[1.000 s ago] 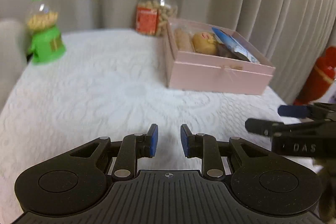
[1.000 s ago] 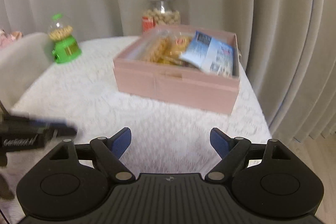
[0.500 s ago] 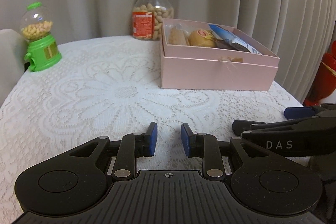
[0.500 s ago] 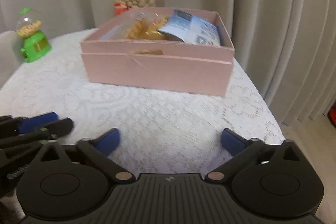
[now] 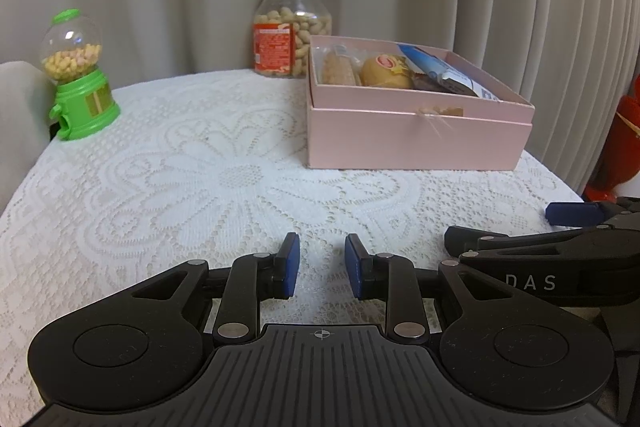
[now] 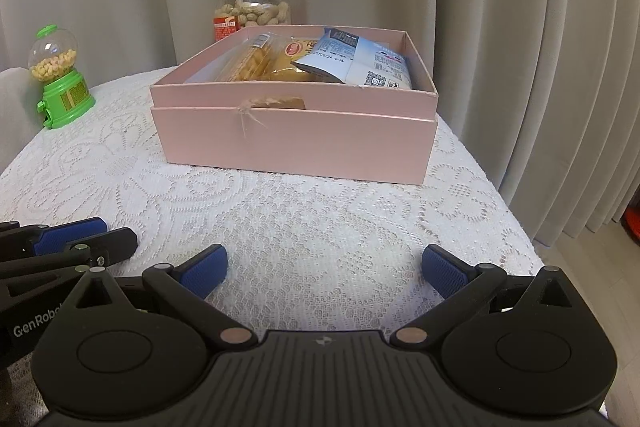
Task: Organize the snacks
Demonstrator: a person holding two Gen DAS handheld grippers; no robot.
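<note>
A pink box [image 5: 416, 143] [image 6: 296, 143] stands on the lace-covered table and holds several wrapped snacks: a biscuit pack [image 6: 250, 63], a round yellow cake [image 5: 386, 71] and a blue-white packet [image 6: 360, 61]. My left gripper [image 5: 322, 265] hovers low over the near table edge, its blue pads a small gap apart, empty. My right gripper [image 6: 324, 267] is wide open and empty, in front of the box. Each gripper shows at the side of the other's view.
A glass jar of peanuts [image 5: 292, 29] [image 6: 252, 7] stands behind the box. A green candy dispenser [image 5: 78, 75] [image 6: 60, 79] stands at the far left. Curtains hang close behind and right of the table. A red object [image 5: 624, 143] sits beyond the right edge.
Both grippers have dropped lower and drawn back toward the near table edge. The right gripper has opened wider. The left gripper's gap is unchanged.
</note>
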